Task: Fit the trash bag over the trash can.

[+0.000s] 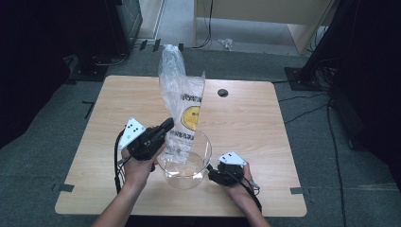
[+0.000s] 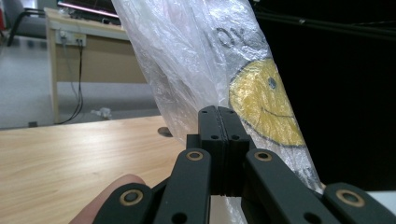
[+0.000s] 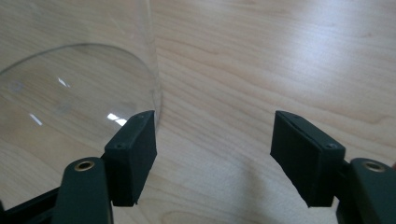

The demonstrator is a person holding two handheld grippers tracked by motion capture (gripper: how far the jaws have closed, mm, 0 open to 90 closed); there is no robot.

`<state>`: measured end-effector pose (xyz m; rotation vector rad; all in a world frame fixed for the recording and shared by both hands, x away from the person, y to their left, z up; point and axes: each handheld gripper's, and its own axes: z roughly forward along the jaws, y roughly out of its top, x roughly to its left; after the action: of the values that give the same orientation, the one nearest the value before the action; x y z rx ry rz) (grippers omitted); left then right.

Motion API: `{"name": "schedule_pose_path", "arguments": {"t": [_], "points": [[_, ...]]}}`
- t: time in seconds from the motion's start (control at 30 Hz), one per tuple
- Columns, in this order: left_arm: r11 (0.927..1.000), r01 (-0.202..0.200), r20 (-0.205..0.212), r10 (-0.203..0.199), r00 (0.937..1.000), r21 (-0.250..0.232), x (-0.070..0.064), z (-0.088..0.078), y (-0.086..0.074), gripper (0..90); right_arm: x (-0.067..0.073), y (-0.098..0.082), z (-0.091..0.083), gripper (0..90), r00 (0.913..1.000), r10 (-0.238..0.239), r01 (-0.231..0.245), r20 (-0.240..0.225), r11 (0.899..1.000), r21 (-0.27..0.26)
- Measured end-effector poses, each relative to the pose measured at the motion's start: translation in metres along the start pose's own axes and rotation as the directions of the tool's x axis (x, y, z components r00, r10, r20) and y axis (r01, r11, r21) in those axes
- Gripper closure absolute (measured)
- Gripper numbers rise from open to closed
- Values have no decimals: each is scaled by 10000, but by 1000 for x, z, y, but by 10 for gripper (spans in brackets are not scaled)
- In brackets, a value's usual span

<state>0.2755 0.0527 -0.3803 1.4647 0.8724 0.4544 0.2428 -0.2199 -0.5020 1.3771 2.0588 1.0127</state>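
So the job here looks like getting a clear plastic bag (image 1: 182, 101) with a yellow smiley print into, or maybe out of, a clear glass bowl (image 1: 185, 163) sitting near the front edge of the worktop (image 1: 265, 142). Hard to call which way it's going from one moment.

Where things stand: the bag's bottom end is down inside the bowl, while most of it stands tall above the rim, leaning a bit toward the far side of the worktop. So it's roughly halfway at best. If it's going in, the whole upper part needs stuffing down; if it's coming out, the bottom end has yet to clear the rim.

The left gripper (image 1: 166, 126) has its jaws pressed tight together on the bag's film, low down on the side just above the bowl's rim. In the left gripper view the plastic bunches right at the closed tips, smiley just to the right of them.

The right gripper (image 3: 215, 154) is down at the bowl's right side, jaws apart and holding nothing. One jaw sits right beside the glass wall, the other over bare wood, so the bowl isn't between them.
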Motion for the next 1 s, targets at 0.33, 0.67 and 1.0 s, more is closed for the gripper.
{"name": "schedule_pose_path", "arguments": {"t": [0.33, 0.67, 1.0], "points": [[9988, -22, -70, 26, 10000, 488, 8, 1, -13, 900, -17, 13, -23, 308, 9991, 413, -405, 139, 9976, -558], [9979, -511, 515, 490, 9975, 402, 5, -11, -25, 789, -18, 11, -24, 309, 9989, 459, -452, 136, 9978, -492], [9921, -1101, 232, 1089, 9938, 601, 2, -23, -33, 828, -19, 9, -24, 309, 9988, 461, -454, 146, 9979, -471]]}}
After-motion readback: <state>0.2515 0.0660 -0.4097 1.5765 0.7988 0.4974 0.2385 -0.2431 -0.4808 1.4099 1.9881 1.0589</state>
